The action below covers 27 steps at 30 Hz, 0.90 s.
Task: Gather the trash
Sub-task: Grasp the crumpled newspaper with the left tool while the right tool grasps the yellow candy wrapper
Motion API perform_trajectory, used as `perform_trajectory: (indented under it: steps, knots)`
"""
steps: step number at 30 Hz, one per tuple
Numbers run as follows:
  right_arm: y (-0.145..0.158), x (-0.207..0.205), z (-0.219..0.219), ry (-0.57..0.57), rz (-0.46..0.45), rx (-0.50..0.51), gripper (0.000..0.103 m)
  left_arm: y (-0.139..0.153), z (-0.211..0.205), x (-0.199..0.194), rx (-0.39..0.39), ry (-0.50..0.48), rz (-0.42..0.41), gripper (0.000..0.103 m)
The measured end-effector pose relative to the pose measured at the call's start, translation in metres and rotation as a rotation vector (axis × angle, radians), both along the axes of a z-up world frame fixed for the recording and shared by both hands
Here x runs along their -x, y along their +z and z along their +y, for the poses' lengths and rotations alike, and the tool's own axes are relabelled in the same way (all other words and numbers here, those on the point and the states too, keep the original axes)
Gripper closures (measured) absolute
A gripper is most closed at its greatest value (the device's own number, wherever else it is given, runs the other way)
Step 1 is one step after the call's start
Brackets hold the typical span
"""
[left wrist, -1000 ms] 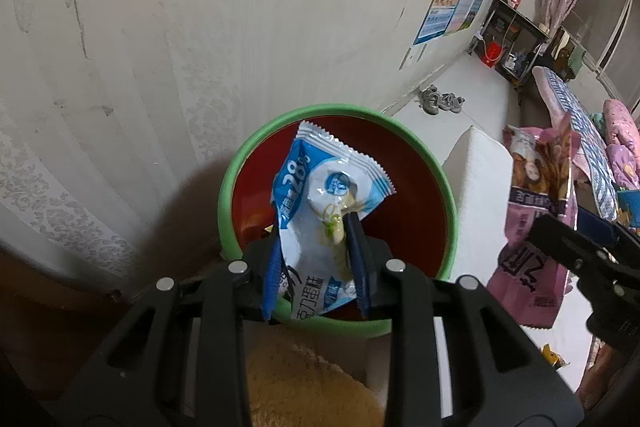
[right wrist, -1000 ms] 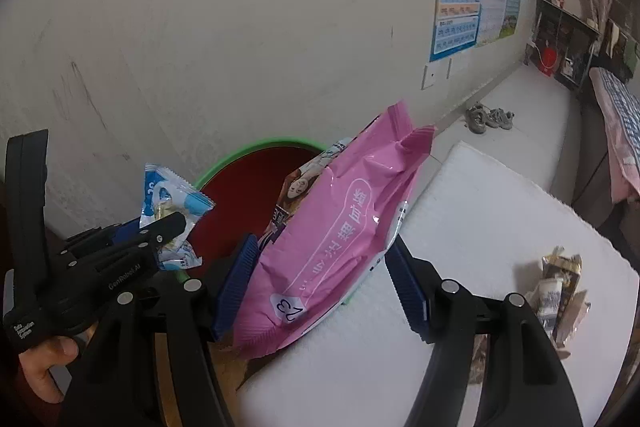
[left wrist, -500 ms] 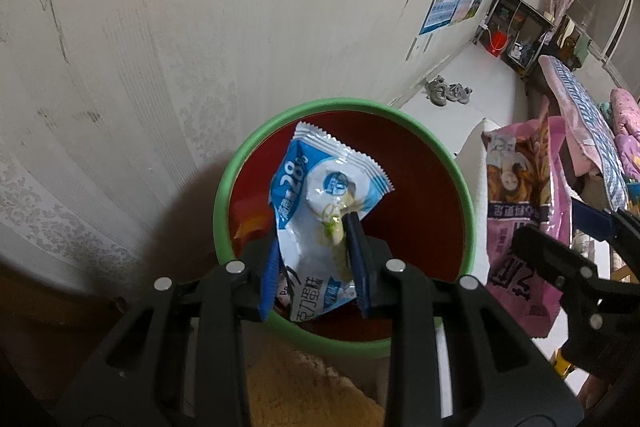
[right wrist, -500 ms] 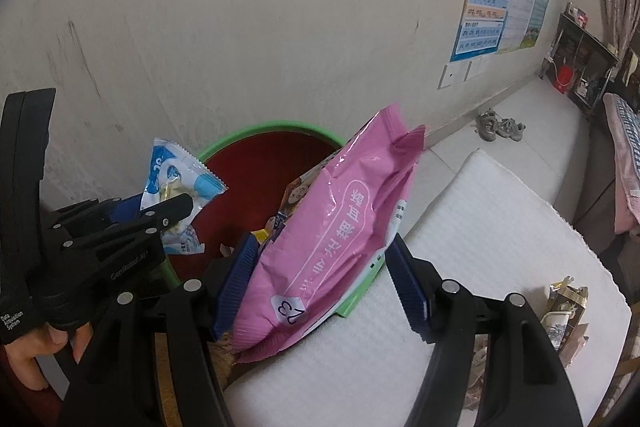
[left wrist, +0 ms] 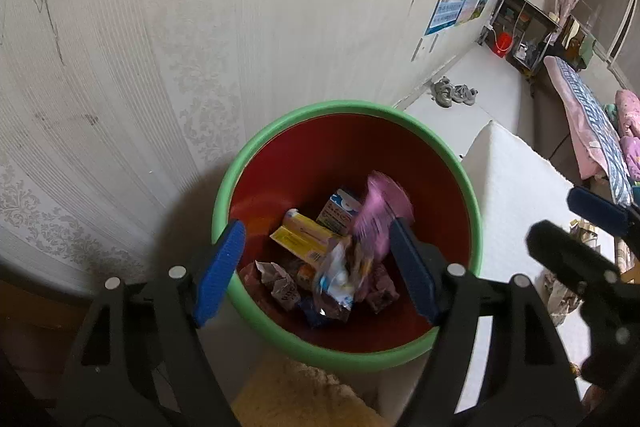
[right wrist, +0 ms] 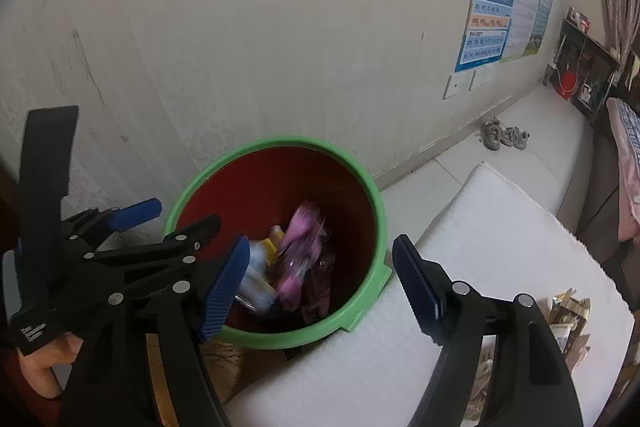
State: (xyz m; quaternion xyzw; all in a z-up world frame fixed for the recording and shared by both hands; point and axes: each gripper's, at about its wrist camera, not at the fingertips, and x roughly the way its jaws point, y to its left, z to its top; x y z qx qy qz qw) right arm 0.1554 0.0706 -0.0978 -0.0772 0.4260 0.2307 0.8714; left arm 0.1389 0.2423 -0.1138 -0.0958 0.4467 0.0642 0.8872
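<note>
Both your claws, left (left wrist: 316,267) and right (right wrist: 320,283), had just sprung wide and empty, bags (left wrist: 374,223) tumbling into the bin (left wrist: 280,119) below; clipping its rim could tip it.

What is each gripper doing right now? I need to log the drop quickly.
Left gripper: open, jaws just opened, holding nothing; blue-white wrapper in the bin.
Right gripper: open, jaws just opened, empty; pink bag falling into the bin.

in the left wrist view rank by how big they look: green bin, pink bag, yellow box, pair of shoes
1. green bin
2. pink bag, blurred
3. yellow box, looks close to the bag, so unsure
4. pair of shoes, far from the camera, so looks smallest
</note>
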Motion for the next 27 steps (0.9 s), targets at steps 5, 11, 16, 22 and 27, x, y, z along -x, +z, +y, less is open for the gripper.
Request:
perform_trajectory:
  steps: [5, 11, 16, 22, 27]
  knots:
    - [0.008, 0.011, -0.022, -0.026, 0.003, -0.025, 0.027, 0.007, -0.005, 0.004, -0.006, 0.001, -0.001, 0.031]
    - [0.021, 0.031, -0.082, -0.091, -0.006, -0.010, 0.020, 0.017, -0.024, 0.030, -0.019, -0.032, -0.010, 0.031]
    - [0.012, 0.062, -0.170, -0.238, 0.039, 0.044, 0.019, 0.012, -0.047, 0.051, -0.018, -0.072, 0.019, 0.031]
    - [-0.034, 0.111, -0.253, -0.374, 0.190, 0.098, 0.019, -0.004, -0.095, 0.066, 0.004, -0.152, 0.077, 0.031]
    - [-0.074, 0.143, -0.273, -0.423, 0.261, 0.037, 0.019, -0.010, -0.144, 0.064, -0.001, -0.253, 0.095, 0.031]
